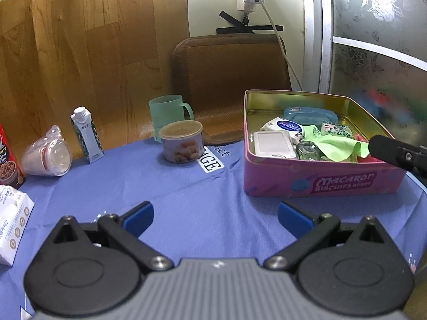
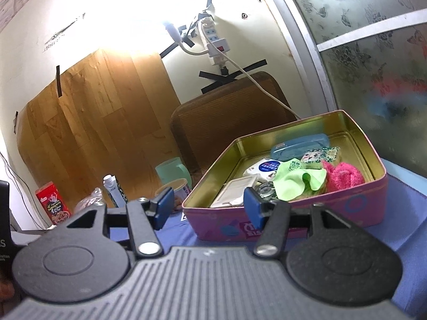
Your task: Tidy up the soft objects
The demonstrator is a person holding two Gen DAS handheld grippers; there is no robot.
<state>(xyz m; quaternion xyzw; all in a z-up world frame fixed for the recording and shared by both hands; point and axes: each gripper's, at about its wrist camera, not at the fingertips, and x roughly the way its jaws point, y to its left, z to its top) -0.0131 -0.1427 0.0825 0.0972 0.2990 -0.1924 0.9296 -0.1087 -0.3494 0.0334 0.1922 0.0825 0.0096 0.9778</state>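
While both tongs stand open and empty, left tongs point(image 1: 215, 220) over bare blue table point(image 1: 186, 194), right tongs point(image 2: 208, 208) near biscuit tin point(image 2: 291, 216) rim, green cloth point(image 2: 296, 181) and pink towel point(image 2: 343, 177) inside.

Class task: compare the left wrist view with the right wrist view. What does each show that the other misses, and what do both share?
Only the left wrist view: the white tissue pack on the blue cloth.

Only the right wrist view: the fluffy pink cloth, in full.

Both: the pink biscuit tin, green cloth, green mug and can.
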